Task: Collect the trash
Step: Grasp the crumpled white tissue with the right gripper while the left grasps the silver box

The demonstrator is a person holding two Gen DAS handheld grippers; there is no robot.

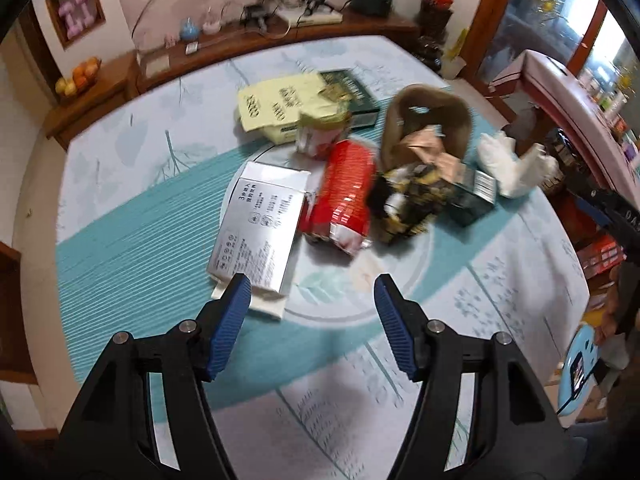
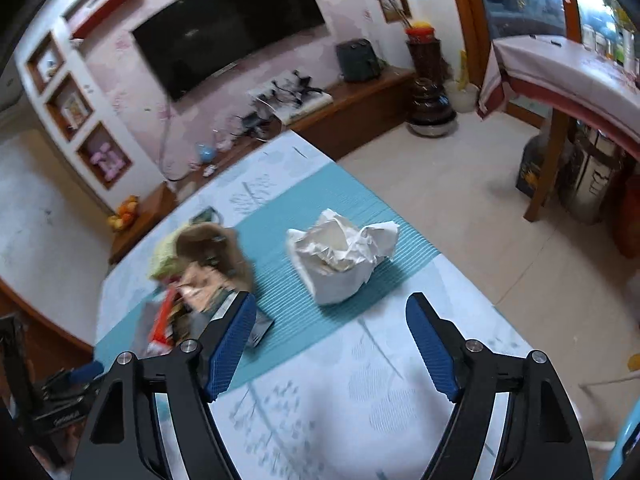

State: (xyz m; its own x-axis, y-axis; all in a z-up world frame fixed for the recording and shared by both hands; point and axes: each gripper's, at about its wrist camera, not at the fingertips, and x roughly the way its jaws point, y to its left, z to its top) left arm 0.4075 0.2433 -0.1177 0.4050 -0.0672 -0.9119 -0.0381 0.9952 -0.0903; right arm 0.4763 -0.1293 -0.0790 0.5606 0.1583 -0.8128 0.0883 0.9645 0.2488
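Trash lies in a heap on the table's teal and white cloth (image 1: 132,216): a silver flat box (image 1: 260,228), a red snack bag (image 1: 346,196), a yellow packet (image 1: 276,106), a dark green box (image 1: 354,94), a brown paper bag (image 1: 428,120) stuffed with wrappers, and a crumpled white bag (image 1: 512,164). My left gripper (image 1: 312,292) hovers open in front of the heap, its left pad over the silver box's near edge. My right gripper (image 2: 332,308) is open above the cloth, just short of the crumpled white bag (image 2: 344,252); the brown paper bag (image 2: 216,256) sits to its left.
A wooden TV bench (image 1: 248,44) with cables and small devices runs behind the table under a wall-mounted TV (image 2: 228,32). A bowl of fruit (image 1: 78,76) stands at the bench's left. A pink-covered table (image 2: 580,76) and tiled floor (image 2: 460,192) lie to the right.
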